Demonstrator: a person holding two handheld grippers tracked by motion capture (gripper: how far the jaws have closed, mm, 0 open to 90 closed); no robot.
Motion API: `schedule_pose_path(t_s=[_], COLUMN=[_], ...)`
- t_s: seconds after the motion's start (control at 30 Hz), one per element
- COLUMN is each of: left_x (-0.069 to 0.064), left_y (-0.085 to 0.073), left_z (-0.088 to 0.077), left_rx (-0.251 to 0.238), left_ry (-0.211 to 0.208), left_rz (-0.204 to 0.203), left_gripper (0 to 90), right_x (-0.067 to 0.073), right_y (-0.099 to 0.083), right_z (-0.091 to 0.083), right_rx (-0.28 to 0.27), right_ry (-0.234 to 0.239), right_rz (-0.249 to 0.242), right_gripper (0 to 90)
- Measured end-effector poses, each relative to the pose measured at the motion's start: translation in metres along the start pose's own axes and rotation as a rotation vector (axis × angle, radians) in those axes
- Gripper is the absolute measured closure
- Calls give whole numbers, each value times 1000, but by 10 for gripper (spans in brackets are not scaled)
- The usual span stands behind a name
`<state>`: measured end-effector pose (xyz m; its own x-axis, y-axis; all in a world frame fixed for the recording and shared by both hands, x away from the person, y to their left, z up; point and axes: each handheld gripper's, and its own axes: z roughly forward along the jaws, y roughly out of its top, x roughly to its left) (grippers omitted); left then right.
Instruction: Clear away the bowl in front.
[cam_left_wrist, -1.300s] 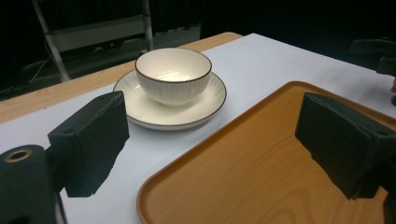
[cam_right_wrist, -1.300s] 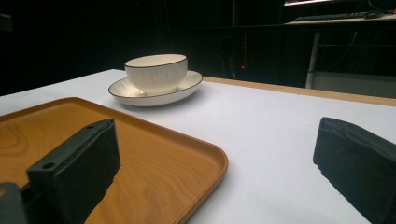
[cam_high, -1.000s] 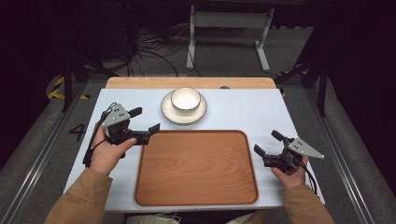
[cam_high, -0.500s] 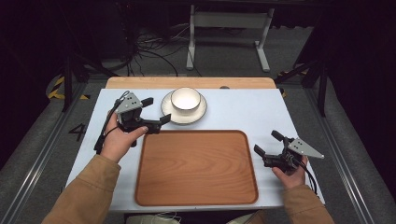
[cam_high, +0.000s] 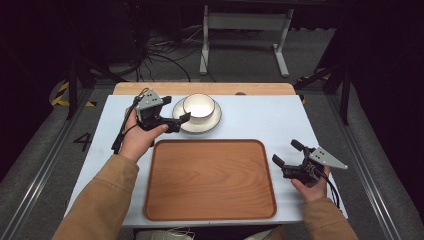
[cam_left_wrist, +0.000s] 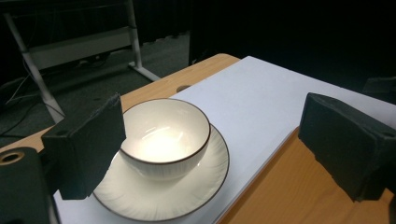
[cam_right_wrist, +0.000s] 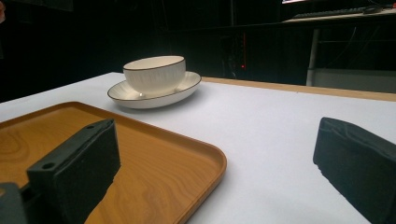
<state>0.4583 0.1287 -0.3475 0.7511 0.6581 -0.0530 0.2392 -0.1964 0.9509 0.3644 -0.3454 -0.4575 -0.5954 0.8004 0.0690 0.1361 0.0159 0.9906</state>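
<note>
While held with jaws wide just beside the plate (cam_high: 216, 119) carrying the bowl (cam_high: 199, 105), left gripper (cam_high: 179, 112) at the tabletop's (cam_high: 260, 117) far left; right gripper (cam_high: 286, 153), jaws equally wide, beside the wooden tray (cam_high: 210, 179).

bowl (cam_high: 199, 105) and plate (cam_high: 212, 121) block left claw (cam_high: 176, 113).
</note>
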Motion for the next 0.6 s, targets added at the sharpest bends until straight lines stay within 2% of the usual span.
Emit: schedule_pose_path(t_s=[0.2, 0.3, 0.37, 0.4, 0.43, 0.5, 0.53, 0.6], left_x=[-5, -4, -1, -1, 2, 4, 5, 6], left_y=[5, 7, 10, 10, 14, 17, 18, 19], left_z=[9, 13, 17, 17, 19, 22, 23, 25], left_rx=[3, 9, 37, 37, 82, 91, 93, 91], left_ry=[-43, -42, -1, -1, 16, 16, -3, -9], left_rz=[-9, -4, 18, 18, 39, 46, 35, 32], left_gripper=[84, 85, 91, 106, 129, 144, 145, 140], right_x=[1, 0, 0, 0, 0, 0, 0, 0], right_y=[0, 0, 0, 0, 0, 0, 0, 0], right_z=[0, 0, 0, 0, 0, 0, 0, 0], right_rx=[1, 2, 1, 1, 1, 2, 3, 3], right_ry=[7, 3, 1, 0, 1, 1, 0, 0], right_rz=[-6, -1, 7, 7, 6, 5, 2, 2], right_gripper=[14, 14, 14, 14, 14, 14, 14, 14])
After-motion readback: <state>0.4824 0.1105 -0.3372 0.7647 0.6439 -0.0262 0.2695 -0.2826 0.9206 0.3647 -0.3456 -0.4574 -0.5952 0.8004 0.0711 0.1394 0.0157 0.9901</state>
